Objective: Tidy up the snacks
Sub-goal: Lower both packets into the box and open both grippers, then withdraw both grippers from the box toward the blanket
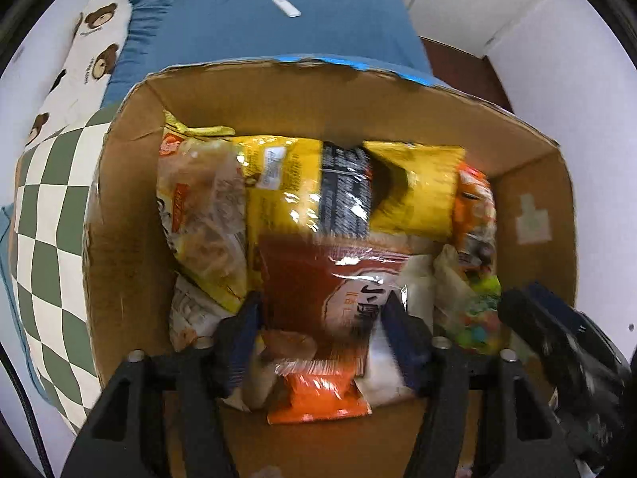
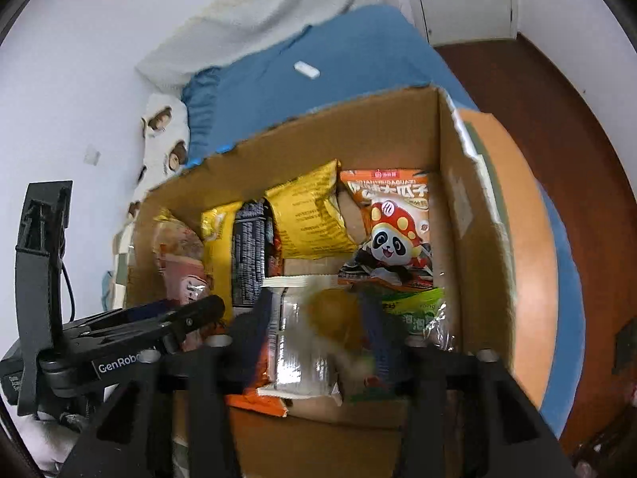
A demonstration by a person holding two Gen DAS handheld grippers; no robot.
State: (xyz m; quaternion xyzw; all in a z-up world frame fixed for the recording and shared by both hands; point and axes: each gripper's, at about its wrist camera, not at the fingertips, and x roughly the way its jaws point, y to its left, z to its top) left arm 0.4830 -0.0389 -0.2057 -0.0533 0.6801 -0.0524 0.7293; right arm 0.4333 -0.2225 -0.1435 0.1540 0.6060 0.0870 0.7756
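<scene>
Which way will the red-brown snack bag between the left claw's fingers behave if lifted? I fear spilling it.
The red-brown snack bag looks like glossy film, so it may slip in the left claw. It probably flops rather than staying stiff. Its crinkled, puffy look suggests it is light. Neighbouring packets in the cardboard box overlap it and may drag along.

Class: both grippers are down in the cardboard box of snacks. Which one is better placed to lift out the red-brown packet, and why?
Left. The left gripper already has its fingers either side of the red-brown packet. The right gripper straddles a silver packet nearer the panda bag.

Assorted snack bags (image 1: pixel 278 183) lie jumbled inside the open cardboard box (image 1: pixel 119 215).
</scene>
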